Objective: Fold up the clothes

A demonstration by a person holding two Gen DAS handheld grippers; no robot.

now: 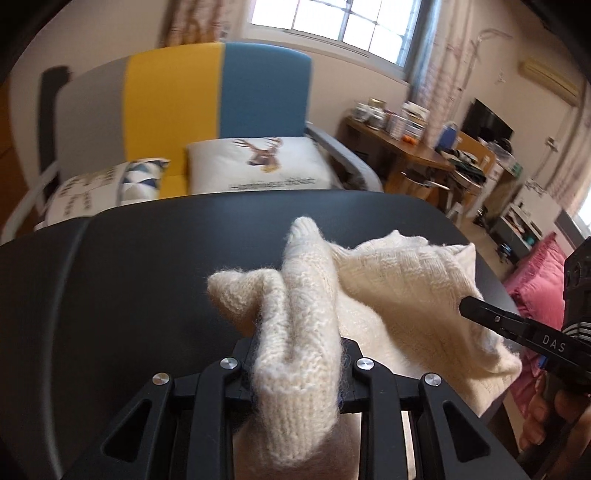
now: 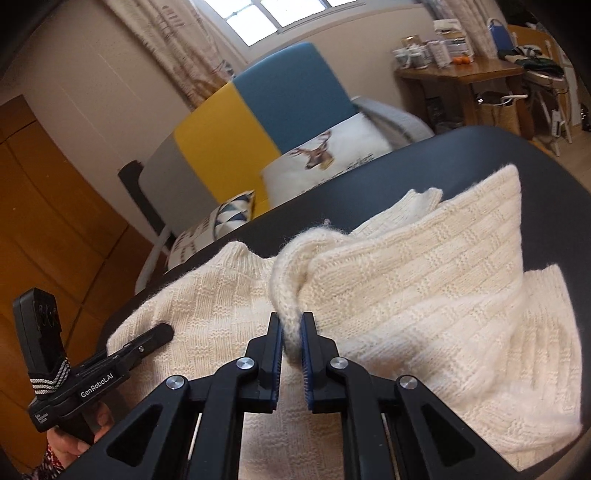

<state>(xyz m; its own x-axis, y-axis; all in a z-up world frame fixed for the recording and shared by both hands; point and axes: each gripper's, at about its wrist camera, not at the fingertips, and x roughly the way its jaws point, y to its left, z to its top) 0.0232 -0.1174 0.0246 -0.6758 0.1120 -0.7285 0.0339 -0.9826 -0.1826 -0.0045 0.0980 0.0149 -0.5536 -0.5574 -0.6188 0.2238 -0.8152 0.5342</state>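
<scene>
Cream-white knitted sweater (image 2: 424,280), thick and fuzzy with a basket-weave pattern, is bunched on a dark matte tabletop (image 1: 147,266), partly raised off it where it is pinched in two places. At the left, a gold-and-grey striped sofa back (image 1: 147,110) and a white cushion with triangle print (image 1: 110,184) are seen beyond the table's far edge, with orange wooden panelling (image 2: 44,206) further left in the right wrist view. The left gripper (image 1: 295,363), black with silver pivot bolts, is clenched on a thick roll of the sweater's knit, which fills the gap between its fingers and hangs over them toward the camera. A white cushion bearing a deer's head (image 1: 258,162) rests against the blue part of the sofa, under a bright window (image 1: 332,18). The right gripper (image 2: 291,332) is clamped on a narrow ribbed edge of the sweater, held tight between blue-lined pads (image 2: 304,354), with the fabric rising in a peak beyond it. At the right, a cluttered wooden side table (image 1: 406,144) stands against the wall, and a pink cushion (image 1: 543,280) lies below the tabletop's edge.
</scene>
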